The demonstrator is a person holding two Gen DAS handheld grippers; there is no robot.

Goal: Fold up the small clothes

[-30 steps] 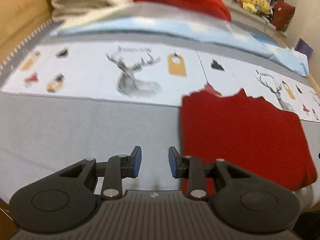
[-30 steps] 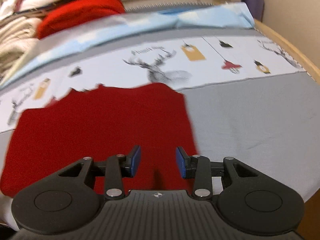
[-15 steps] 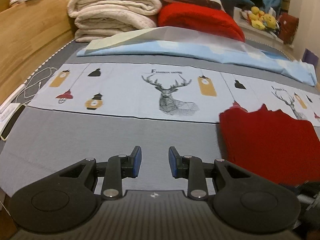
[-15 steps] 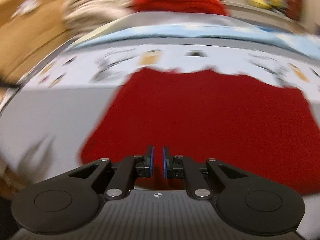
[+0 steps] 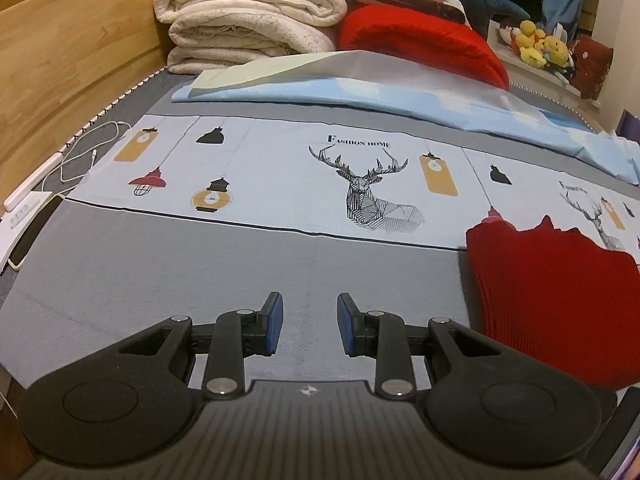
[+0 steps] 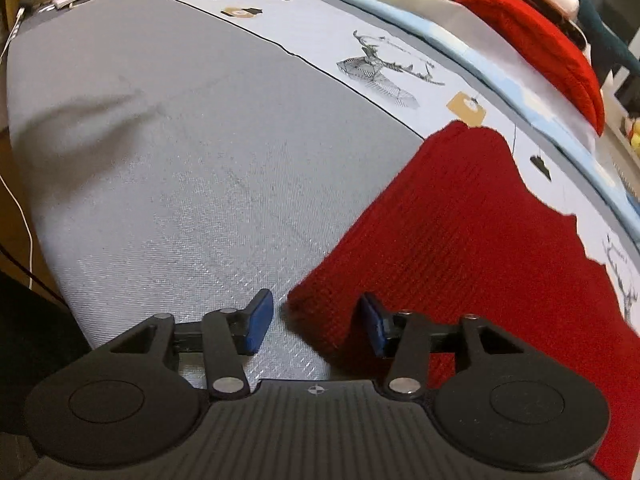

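Red knit, soft and limp, lies flat on the grey bed cover: in the left wrist view the sweater [image 5: 560,292] sits to the right of the left gripper [image 5: 310,328], whose blue pads stand moderately apart over bare cover, holding nothing. Behind, a printed sheet [image 5: 280,184] with a deer design, folded cream blankets [image 5: 248,20], a red cushion [image 5: 420,48], a white cable [image 5: 80,152] and a wooden bed frame [image 5: 60,40] fill a bedroom. In the right wrist view the right gripper [image 6: 316,326] is spread wide, its pads straddling the sweater's near corner [image 6: 316,304], not yet closed on it. The knit looks light, likely to droop and stretch, so a pinch at that corner or hem seems the best hold. The woven bed cover [image 6: 180,180] looks smooth with a few shallow wrinkles.
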